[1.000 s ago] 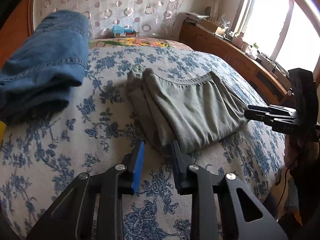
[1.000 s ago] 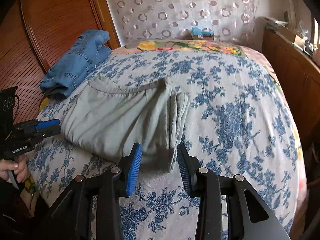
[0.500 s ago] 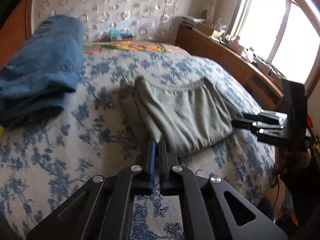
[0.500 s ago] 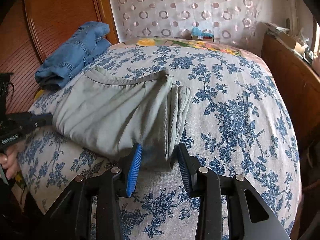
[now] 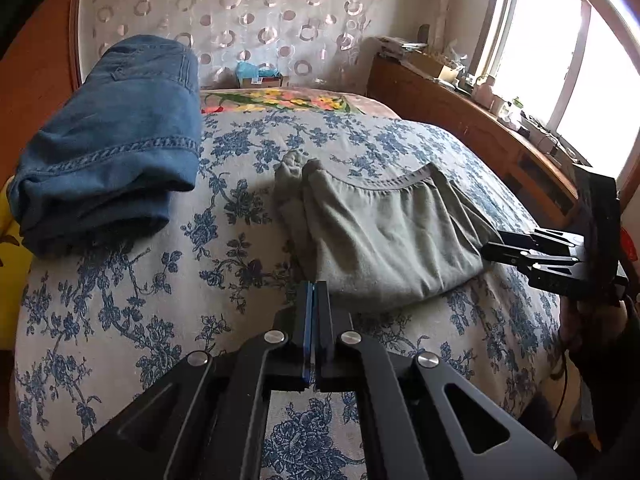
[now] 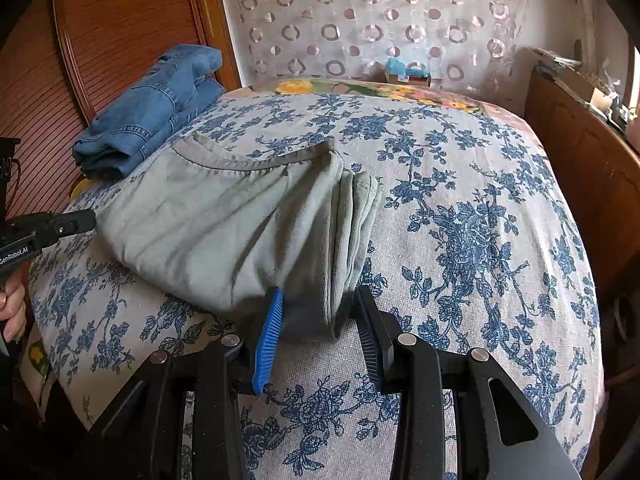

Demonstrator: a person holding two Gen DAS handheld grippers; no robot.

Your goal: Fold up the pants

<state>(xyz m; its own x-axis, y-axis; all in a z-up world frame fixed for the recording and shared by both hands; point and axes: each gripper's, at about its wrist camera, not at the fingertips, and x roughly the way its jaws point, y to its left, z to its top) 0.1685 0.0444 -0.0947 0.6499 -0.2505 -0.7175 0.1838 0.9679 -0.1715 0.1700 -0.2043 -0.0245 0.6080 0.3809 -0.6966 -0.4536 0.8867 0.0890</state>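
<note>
Grey-green pants [image 5: 384,240] [image 6: 224,224] lie folded into a rectangle on the flowered bedspread [image 5: 160,280], waistband at the far side. My left gripper [image 5: 316,292] is shut, its tips resting at the pants' near corner; whether fabric is pinched between them does not show. In the right wrist view the left gripper [image 6: 90,218] touches the pants' left edge. My right gripper [image 6: 318,294] is open, and the folded end of the pants lies between its fingers without being squeezed. From the left wrist view the right gripper [image 5: 486,248] sits at the pants' right edge.
Folded blue jeans [image 5: 112,152] [image 6: 156,116] lie on the bed beside a ribbed wooden door [image 6: 100,40]. A wooden cabinet [image 5: 460,120] with clutter runs along the window side. A hand [image 6: 12,304] holds the left gripper's handle.
The left jaws have gone from open to shut. Both grippers have come up to the pants, whose folded end now sits between the right fingers.
</note>
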